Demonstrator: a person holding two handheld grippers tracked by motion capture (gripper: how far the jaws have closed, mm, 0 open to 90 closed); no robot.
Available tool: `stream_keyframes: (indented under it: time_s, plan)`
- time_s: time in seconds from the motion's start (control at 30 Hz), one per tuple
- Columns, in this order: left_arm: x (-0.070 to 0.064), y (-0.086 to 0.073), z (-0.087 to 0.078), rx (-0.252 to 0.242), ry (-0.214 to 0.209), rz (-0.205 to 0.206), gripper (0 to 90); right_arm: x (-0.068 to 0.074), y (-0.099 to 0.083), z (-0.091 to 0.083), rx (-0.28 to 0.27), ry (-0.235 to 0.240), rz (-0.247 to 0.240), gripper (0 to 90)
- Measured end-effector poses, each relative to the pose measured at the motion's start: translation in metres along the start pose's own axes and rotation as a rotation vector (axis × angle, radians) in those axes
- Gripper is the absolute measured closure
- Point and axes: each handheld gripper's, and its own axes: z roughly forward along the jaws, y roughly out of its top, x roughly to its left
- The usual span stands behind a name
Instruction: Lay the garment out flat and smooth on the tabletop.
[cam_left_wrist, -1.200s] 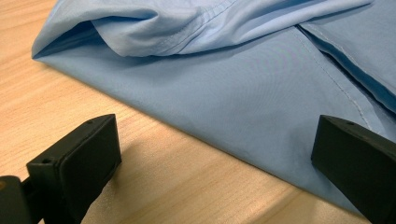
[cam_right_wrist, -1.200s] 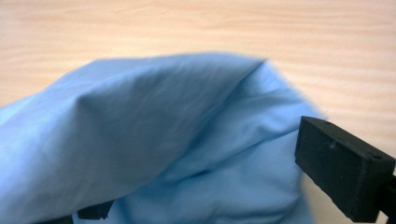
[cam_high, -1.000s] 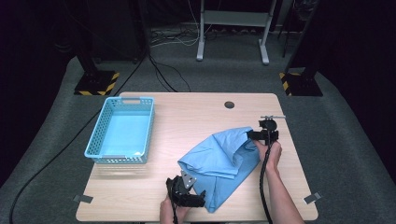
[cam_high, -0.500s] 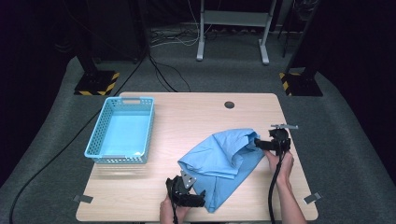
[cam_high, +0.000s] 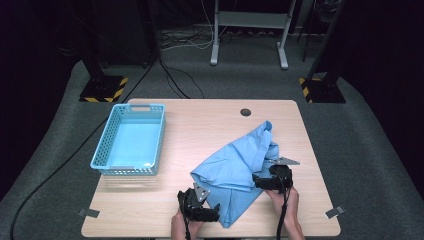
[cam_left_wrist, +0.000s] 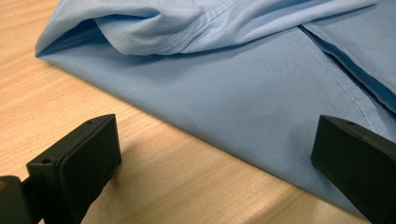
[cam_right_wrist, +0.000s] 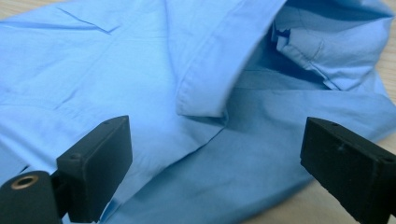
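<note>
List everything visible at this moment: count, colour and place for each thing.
shirt: one, light blue, crumpled on the table's near right part
basket: one, light blue, on the table's left part
table: one, light wood, centre of the high view
grommet hole: one, dark, far middle of the table
left gripper: one, black, jaws open at the shirt's near edge
right gripper: one, black, jaws open over the shirt
hands: two, at the near edge
</note>
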Motion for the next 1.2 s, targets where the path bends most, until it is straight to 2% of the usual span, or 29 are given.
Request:
stream_keyframes:
  time_s: [0.07, 0.23, 0.27, 0.3, 0.4, 0.43, 0.5, 0.6, 0.77, 0.83, 0.9, 1.0, 1.2]
  plan:
    - [0.000, 0.000, 0.000, 0.000, 0.000, 0.000, 1.0, -0.002, 0.003, 0.008, 0.010, -0.016, 0.005, 8.7]
    - [0.000, 0.000, 0.000, 0.000, 0.001, -0.001, 1.0, -0.013, 0.012, 0.029, 0.044, -0.101, 0.006, 8.2]
    - [0.000, 0.000, 0.000, 0.000, 0.001, -0.001, 1.0, -0.013, 0.012, 0.029, 0.044, -0.101, 0.006, 8.2]
    - [0.000, 0.000, 0.000, 0.001, 0.001, -0.001, 1.0, -0.017, 0.016, 0.033, 0.051, -0.122, 0.019, 7.9]
    - [0.000, 0.000, 0.000, 0.001, 0.004, -0.003, 1.0, -0.031, 0.027, 0.036, 0.012, -0.193, 0.055, 8.4]
    - [0.000, 0.000, 0.000, 0.001, 0.004, -0.003, 1.0, -0.034, 0.031, 0.036, 0.006, -0.199, 0.071, 8.3]
    - [0.000, 0.000, 0.000, 0.001, 0.005, -0.005, 1.1, -0.039, 0.035, 0.035, 0.003, -0.190, 0.090, 8.1]
    - [0.000, 0.000, 0.000, -0.002, 0.006, -0.008, 1.2, -0.037, 0.035, 0.030, -0.024, -0.179, 0.086, 8.3]
    - [0.000, 0.000, 0.000, -0.002, 0.007, -0.009, 1.1, -0.033, 0.020, 0.025, -0.029, -0.121, 0.075, 8.0]
    - [0.000, 0.000, 0.000, 0.001, 0.008, -0.004, 1.1, -0.035, 0.014, 0.027, -0.012, -0.123, 0.058, 6.2]
    - [0.000, 0.000, 0.000, 0.000, 0.009, -0.001, 1.4, -0.039, 0.010, 0.030, 0.011, -0.125, 0.043, 0.5]
    - [0.000, 0.000, 0.000, -0.001, 0.008, 0.000, 1.6, -0.040, 0.008, 0.032, 0.044, -0.147, -0.008, 0.0]
    - [-0.004, -0.001, -0.001, -0.005, 0.002, 0.011, 2.0, -0.043, 0.003, 0.028, 0.036, -0.138, -0.007, 0.1]
